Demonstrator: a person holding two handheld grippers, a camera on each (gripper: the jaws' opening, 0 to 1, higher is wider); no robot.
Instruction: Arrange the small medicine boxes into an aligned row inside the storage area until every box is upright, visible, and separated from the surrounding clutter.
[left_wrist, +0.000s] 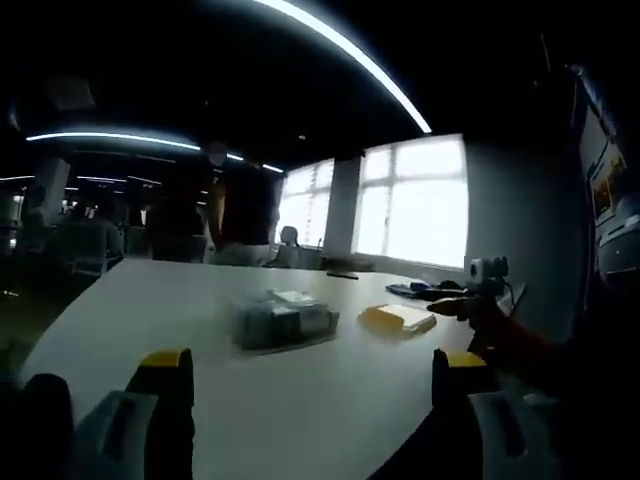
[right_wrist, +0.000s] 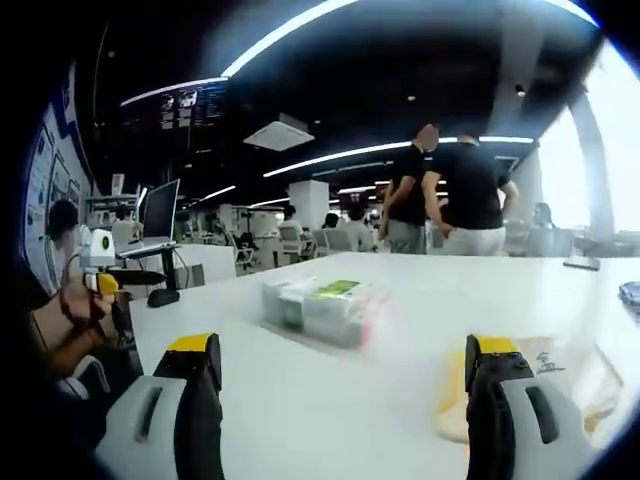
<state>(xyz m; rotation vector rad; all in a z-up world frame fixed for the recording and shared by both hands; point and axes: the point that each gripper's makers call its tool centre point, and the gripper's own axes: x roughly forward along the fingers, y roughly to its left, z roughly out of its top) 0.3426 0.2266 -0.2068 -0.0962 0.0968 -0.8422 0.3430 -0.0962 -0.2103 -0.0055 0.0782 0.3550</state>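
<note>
In the left gripper view, the left gripper (left_wrist: 310, 385) rises from the lower edge, its yellow-tipped fingers (left_wrist: 168, 362) wide apart with nothing between them. Above them, at frame centre on the white bench (left_wrist: 150, 300), sits a clear container of medicine boxes (left_wrist: 280, 318); a yellow box (left_wrist: 398, 318) lies to its right, apart. In the right gripper view, the right gripper (right_wrist: 345, 385) likewise has its fingers spread and empty, the blurred container (right_wrist: 325, 310) at centre and two standing people (right_wrist: 450, 190) at upper right.
</note>
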